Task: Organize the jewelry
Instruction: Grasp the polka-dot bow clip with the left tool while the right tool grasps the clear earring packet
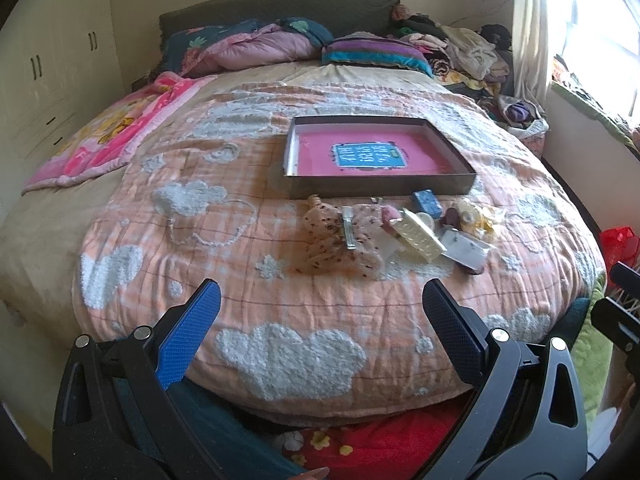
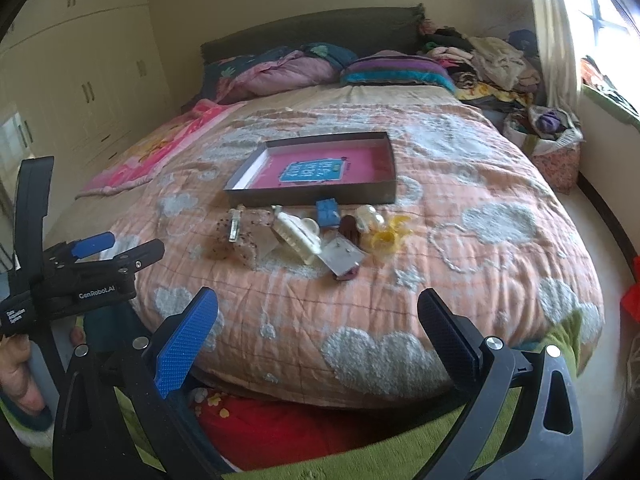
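With both grippers' jaws released, we risk snagging the quilt (image 1: 280, 280) when grasping the cluttered hair clips (image 1: 420, 236) beside the tray (image 1: 380, 188).

The bed (image 1: 168, 216) wears an orange quilt with white clouds. On it lies an open box (image 1: 378, 156) with a pink floor. Just in front of the box sit hair accessories: a spotted bow (image 1: 336, 236), cream claw clip (image 1: 420, 236), blue clip (image 1: 427, 201), yellow pieces (image 1: 478, 216).

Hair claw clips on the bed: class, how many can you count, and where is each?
2. The cream claw clip lies mid-pile, just before the box; the yellow claw clip lies at the pile's right end. Others may hide beneath the pile.
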### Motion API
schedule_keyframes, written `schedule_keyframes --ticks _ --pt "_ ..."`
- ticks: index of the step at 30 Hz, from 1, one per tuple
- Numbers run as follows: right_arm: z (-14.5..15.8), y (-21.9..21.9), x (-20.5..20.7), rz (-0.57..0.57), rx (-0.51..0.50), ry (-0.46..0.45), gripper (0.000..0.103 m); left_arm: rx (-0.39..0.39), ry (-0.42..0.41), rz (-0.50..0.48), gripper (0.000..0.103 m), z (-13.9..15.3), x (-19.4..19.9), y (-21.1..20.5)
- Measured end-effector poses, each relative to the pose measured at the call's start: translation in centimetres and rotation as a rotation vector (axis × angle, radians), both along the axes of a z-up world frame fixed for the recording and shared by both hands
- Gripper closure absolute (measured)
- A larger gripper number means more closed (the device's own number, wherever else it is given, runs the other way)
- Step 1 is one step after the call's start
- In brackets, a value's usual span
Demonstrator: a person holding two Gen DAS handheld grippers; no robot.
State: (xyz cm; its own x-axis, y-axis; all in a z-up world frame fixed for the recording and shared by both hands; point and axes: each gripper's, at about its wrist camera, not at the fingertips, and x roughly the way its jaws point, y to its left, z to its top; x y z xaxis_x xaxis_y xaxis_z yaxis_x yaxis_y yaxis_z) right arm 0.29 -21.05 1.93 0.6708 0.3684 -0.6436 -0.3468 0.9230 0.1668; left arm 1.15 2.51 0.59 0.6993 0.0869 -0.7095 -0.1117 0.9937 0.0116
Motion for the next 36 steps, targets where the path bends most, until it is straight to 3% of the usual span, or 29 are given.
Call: schedule_keyframes --ticks 11,14,17,19,27,29,31,33,34,36 --pt "-0.9 4.2 6.1 0.116 -0.034 0.035 0.004 -0.087 0.072 0.096 0.008 -1.7 2.9 6.3" --pt "-1.8 4.9 7.9 0.142 -0.025 0.048 0.004 -0.136 0.069 0.055 0.008 -1.8 3.9 6.6" --pt "-3.1 4.9 9.2 0.140 -0.041 0.055 0.004 -0.193 0.003 -0.012 0.008 -1.7 5.2 6.1" --pt "-4.6 4.9 10.4 0.145 -0.066 0.077 0.004 -0.180 -0.006 -0.055 0.008 -2.1 6.4 5.1" --pt "-9.3 4.3 13.9 0.151 -0.129 0.131 0.004 -0.095 0.145 -0.173 0.012 -7.4 11.7 0.3" --pt "-10.0 4.3 14.5 0.157 -0.147 0.123 0.009 -0.094 0.172 -0.171 0.021 -8.5 12.4 -0.2" --pt "-10.8 4.6 14.9 0.176 -0.172 0.131 0.028 -0.099 0.172 -0.175 0.026 -8.8 12.7 -0.3" --pt "-11.5 4.9 15.4 0.192 -0.189 0.145 0.037 -0.083 0.170 -0.172 0.033 -9.1 13.0 -0.5" --pt "-11.7 5.0 15.4 0.202 -0.195 0.147 0.053 -0.083 0.172 -0.174 0.037 -9.2 13.1 -0.5" --pt "-12.2 5.1 15.3 0.212 -0.207 0.145 0.063 -0.088 0.173 -0.185 0.051 -9.5 13.2 -0.4"
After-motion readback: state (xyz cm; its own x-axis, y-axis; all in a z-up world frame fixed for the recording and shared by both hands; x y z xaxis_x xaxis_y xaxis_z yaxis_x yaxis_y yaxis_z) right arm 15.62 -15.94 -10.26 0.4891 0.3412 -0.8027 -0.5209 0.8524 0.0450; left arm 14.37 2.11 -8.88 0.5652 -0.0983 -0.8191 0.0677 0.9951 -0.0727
